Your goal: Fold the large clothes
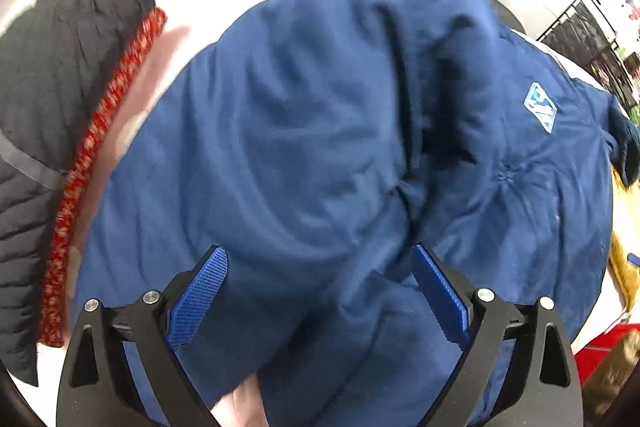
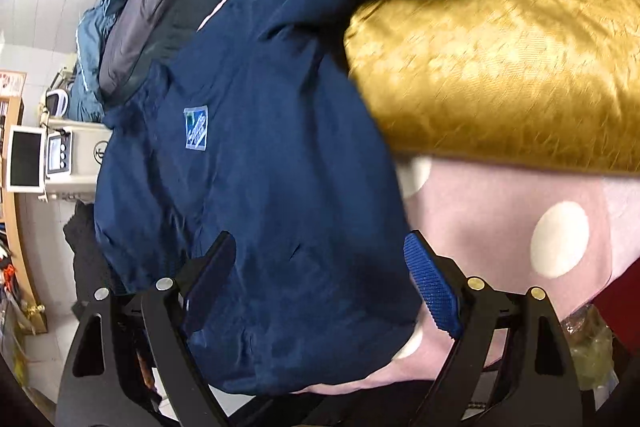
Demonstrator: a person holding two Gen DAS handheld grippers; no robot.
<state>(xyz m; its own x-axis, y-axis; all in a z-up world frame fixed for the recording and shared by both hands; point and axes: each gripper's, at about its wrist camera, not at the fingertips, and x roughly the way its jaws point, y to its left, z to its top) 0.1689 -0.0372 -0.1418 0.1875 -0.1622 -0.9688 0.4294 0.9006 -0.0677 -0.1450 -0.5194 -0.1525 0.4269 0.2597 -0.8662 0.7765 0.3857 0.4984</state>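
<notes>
While both pairs of jaws stand wide with nothing pinched, the navy jacket (image 1: 320, 115) lies spread on the pink spotted bedspread (image 2: 520, 211). At nine o'clock from the left gripper (image 1: 320, 291) sits a black quilted coat (image 1: 60, 67). From the right gripper (image 2: 320, 283), the jacket's long axis runs toward one o'clock, where one end rests on a gold cushion (image 2: 520, 67).
</notes>
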